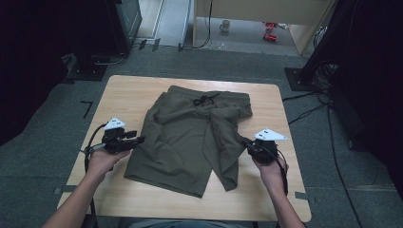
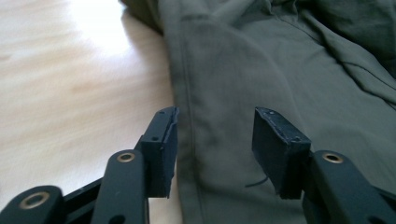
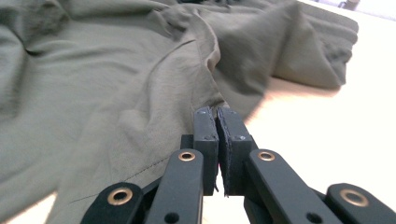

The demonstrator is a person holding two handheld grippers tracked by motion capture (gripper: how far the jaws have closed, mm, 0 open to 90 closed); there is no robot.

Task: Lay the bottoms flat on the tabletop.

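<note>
Olive shorts [image 1: 190, 137] are laid mid-table, waistband at 12 o'clock, one leg folded over toward 5 o'clock; L gripper [image 1: 138, 140] is held level at the shorts' 9 o'clock edge, forearm entering from 7 o'clock, jaws spread w/ nothing between, the hem seen just beyond; R gripper [image 1: 247, 145] is held at 3 o'clock, jaws pressed together, pinching the folded leg's edge; the pinched cloth is hidden betw. the pads; table [image 1: 133, 90] front edge is cut off.

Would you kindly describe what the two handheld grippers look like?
Each gripper, left and right, has a black body topped by a pale three-cornered plate, with a black cable trailing. The black fingers end in flat rectangular pads, with brass-coloured rivets at the linkage joints.
</note>
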